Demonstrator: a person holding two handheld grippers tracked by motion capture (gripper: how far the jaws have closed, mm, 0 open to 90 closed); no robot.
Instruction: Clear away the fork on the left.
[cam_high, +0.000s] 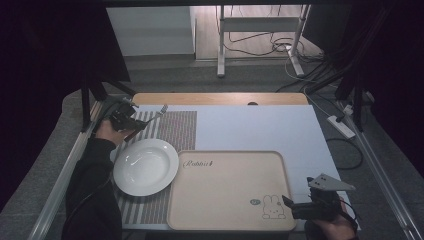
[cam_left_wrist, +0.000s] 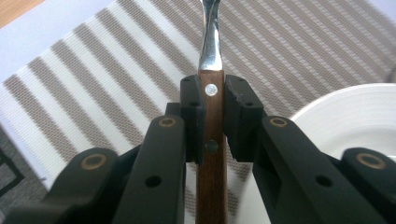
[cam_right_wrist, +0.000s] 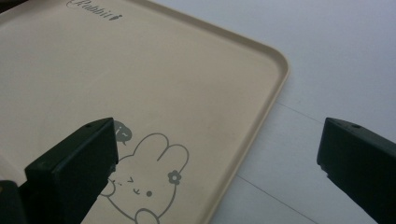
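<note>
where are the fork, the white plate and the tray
fork (cam_left_wrist: 211, 130), left gripper view, on its wooden handle between the fingers
white plate (cam_high: 145, 166), high view, on the middle of its bowl
tray (cam_high: 225, 190), high view, on its bare beige floor

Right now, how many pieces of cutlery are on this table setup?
1. A wooden-handled fork, held in the left tongs above the striped placemat, just beyond the white plate. More could be hidden behind the person's left sleeve.
</note>
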